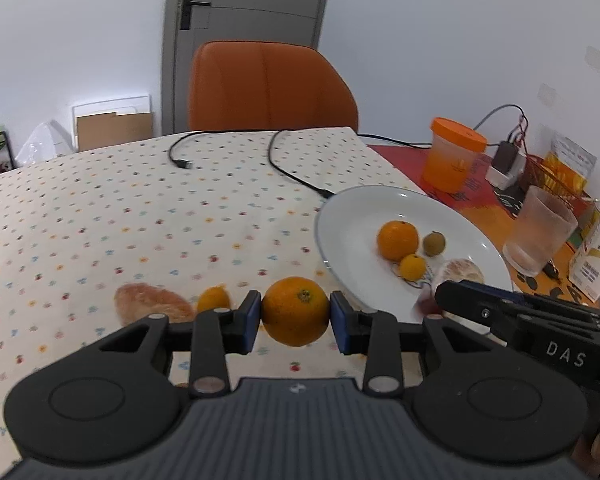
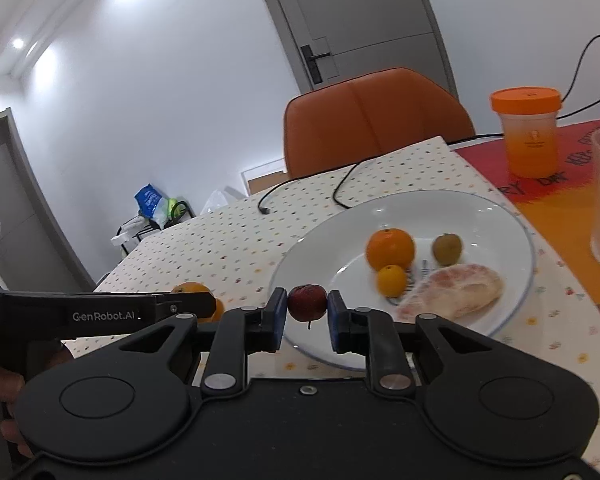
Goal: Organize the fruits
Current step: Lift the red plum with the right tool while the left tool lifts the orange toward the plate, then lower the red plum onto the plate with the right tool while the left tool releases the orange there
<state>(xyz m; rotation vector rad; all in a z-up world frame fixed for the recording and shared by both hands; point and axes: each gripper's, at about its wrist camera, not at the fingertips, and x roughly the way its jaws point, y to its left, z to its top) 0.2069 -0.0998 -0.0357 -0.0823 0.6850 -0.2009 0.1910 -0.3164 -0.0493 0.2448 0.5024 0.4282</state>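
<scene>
Nearest the left wrist camera, the left gripper [image 1: 296, 314] has its blue pads pressed against both sides of an orange [image 1: 295, 311], held just above the spotted tablecloth [image 1: 140, 216]. Over on the other side, the right gripper [image 2: 307, 312] pinches a small dark red fruit [image 2: 307, 302] with its stem pointing down, right at the near rim of the white plate [image 2: 512, 216].

Just past the left gripper, on the cloth, a small yellow-orange citrus [image 1: 214, 299] lies beside a peeled pinkish grapefruit segment [image 1: 152, 304]. To their right the right gripper's black body reaches in across the plate's near edge.

On the plate sit four things close together: a second peeled pinkish segment [image 2: 456, 290] at the near side, a small yellow-orange citrus [image 2: 392, 280] touching a larger orange [image 2: 390, 249] behind it, and a little brownish-green fruit [image 2: 447, 247] just beside that one.

Further back, a black cable [image 1: 288, 168] trails over the cloth toward the plate, and another loops with its plug end free. To the right, on a red and orange mat [image 2: 548, 204], stand a frosted glass [image 1: 540, 232] and an orange-lidded tub [image 2: 528, 132]. Beyond the table an orange chair [image 1: 268, 84] stands before a grey door [image 1: 252, 12].
</scene>
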